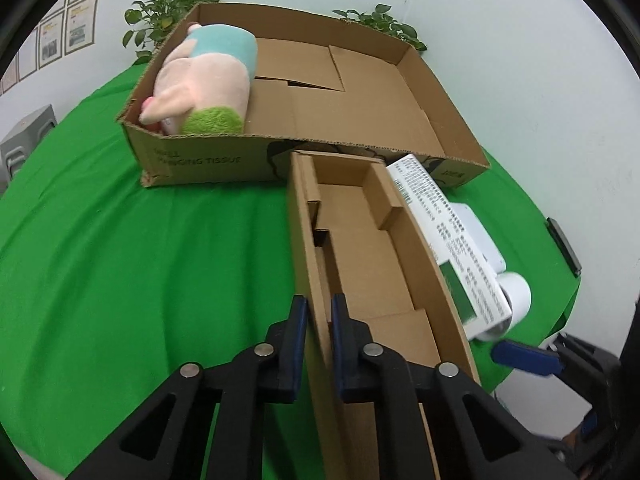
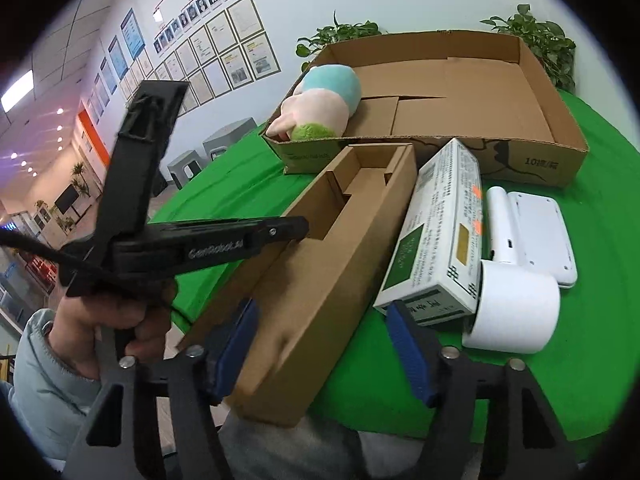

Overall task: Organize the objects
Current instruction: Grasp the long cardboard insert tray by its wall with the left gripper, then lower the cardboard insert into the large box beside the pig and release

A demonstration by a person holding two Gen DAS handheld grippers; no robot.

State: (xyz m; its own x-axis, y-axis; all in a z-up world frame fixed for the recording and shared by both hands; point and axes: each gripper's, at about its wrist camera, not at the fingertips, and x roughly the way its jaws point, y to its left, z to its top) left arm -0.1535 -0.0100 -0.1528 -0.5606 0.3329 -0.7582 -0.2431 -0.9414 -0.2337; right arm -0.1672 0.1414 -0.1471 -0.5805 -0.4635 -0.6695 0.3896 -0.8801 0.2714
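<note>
A long narrow cardboard box [image 1: 368, 248] lies open-topped on the green table; it also shows in the right wrist view [image 2: 320, 264]. My left gripper [image 1: 319, 320] is shut on its left wall. My right gripper [image 2: 320, 344] is open around the box's near end, not clamping it. A white and green printed carton [image 2: 436, 232] leans against the box's right side, also in the left wrist view [image 1: 448, 240]. A white tape roll [image 2: 516, 308] and a white device [image 2: 540, 232] lie beside it. A pink plush toy [image 1: 204, 80] lies in the large cardboard tray [image 1: 360, 148].
The green cloth [image 1: 140, 260] covers the table to the left. Potted plants [image 1: 168, 12] stand behind the tray against the white wall. Grey stools [image 2: 228, 136] stand beyond the table's left edge. The table's near edge runs just under my right gripper.
</note>
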